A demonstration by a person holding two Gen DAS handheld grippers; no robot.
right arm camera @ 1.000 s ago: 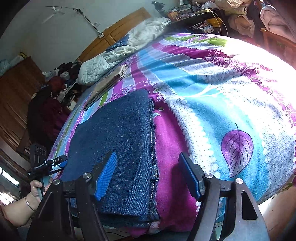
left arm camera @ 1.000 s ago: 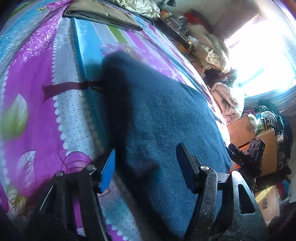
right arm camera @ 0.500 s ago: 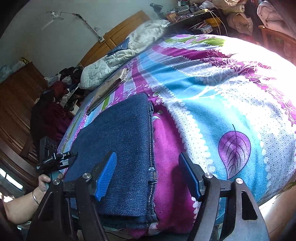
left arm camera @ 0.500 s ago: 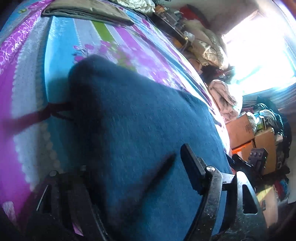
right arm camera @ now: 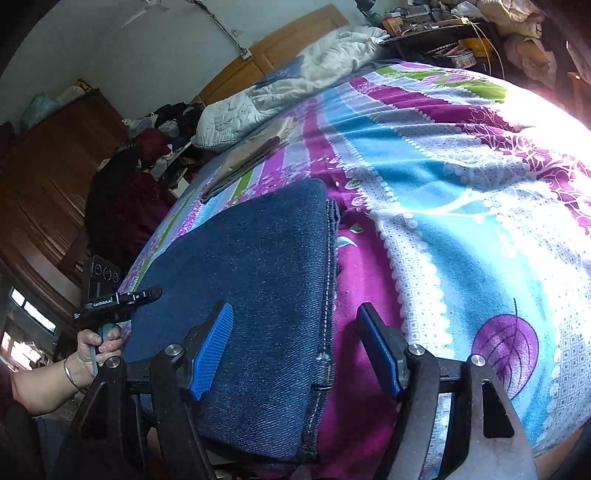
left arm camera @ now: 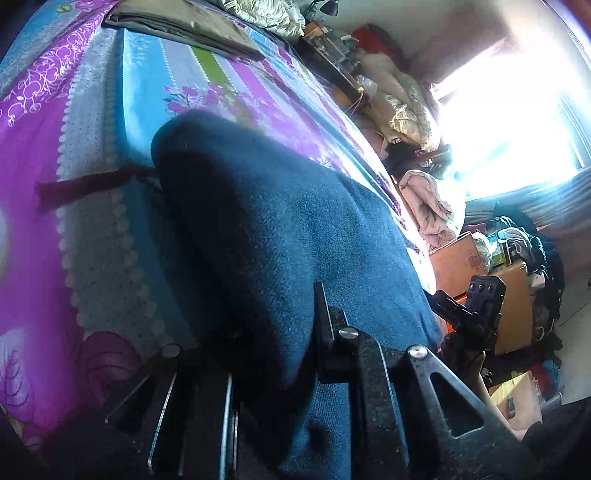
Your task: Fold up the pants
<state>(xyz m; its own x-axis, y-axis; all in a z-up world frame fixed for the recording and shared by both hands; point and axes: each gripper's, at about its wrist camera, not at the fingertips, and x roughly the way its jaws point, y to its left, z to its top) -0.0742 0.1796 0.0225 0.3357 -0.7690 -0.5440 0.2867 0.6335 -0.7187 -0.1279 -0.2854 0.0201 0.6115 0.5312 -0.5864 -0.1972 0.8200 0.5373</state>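
Folded dark blue denim pants (right arm camera: 258, 277) lie on the flowered bedspread (right arm camera: 461, 206) near the bed's front edge. My right gripper (right arm camera: 295, 350) is open and straddles the pants' stitched right edge, with one blue pad over the denim and the other over the spread. My left gripper (left arm camera: 291, 332) is shut on a raised fold of the pants (left arm camera: 295, 229); denim hides its left finger. The right wrist view shows the left gripper (right arm camera: 122, 295) at the pants' left edge, held by a hand. The left wrist view shows the right gripper (left arm camera: 476, 306) beyond the pants.
A folded khaki cloth (left arm camera: 184, 26) and a pale quilt (right arm camera: 295, 85) lie at the bed's far end. Cardboard boxes (left arm camera: 458, 258) and piled clothes stand beside the bed under a bright window. A wooden wardrobe (right arm camera: 55, 166) is on the other side.
My left gripper slid onto the pants' edge and closed; denim now bunches up between its fingers. The right gripper stayed open and barely moved.
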